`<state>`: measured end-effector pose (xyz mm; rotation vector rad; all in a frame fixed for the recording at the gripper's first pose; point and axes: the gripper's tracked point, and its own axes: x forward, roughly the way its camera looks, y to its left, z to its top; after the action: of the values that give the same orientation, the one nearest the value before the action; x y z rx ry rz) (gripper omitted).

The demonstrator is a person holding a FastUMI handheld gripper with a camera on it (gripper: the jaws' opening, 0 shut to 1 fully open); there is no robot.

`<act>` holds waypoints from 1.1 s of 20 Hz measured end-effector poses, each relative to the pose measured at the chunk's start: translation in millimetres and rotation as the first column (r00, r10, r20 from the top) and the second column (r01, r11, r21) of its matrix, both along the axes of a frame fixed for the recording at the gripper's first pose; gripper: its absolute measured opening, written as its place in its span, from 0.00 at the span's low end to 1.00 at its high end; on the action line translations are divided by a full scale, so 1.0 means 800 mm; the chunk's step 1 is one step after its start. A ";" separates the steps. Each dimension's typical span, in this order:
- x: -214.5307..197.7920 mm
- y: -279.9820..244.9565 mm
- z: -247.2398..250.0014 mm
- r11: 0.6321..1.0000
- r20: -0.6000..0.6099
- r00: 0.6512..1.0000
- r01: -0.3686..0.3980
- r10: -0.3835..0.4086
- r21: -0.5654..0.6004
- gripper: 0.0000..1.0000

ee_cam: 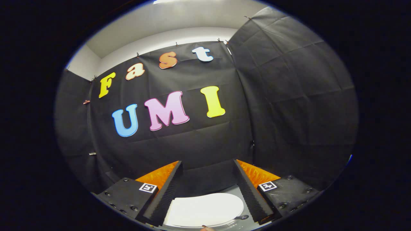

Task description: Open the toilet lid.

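Toilet lid (205, 208), white and closed, is lying low between the two spread fingers of the gripper (208, 166), whose dark ridged pads (167, 192) are standing wide apart and gripping nothing, while a small dark knob (241, 217) is sitting just beside the lid's edge near the right finger.

one gripper (208, 166) is showing, its two jaws standing spread apart. one white toilet lid (205, 210) is lying closed between them. two square marker tags (148, 187) are sitting on the gripper's body, one per side.
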<state>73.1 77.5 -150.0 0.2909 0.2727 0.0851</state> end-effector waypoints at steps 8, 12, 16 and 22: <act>0.028 -0.067 -0.126 0.988 -0.154 0.982 0.125 -0.109 0.094 0.99; 0.029 -0.103 -0.209 0.956 -0.260 0.949 0.229 -0.177 0.185 0.99; 0.027 -0.126 -0.299 0.914 -0.382 0.902 0.313 -0.201 0.258 0.99; -0.002 -0.159 -0.423 0.808 -0.542 0.813 0.457 -0.212 0.371 0.99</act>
<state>71.2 -49.8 -488.7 0.8733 0.6933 -0.2982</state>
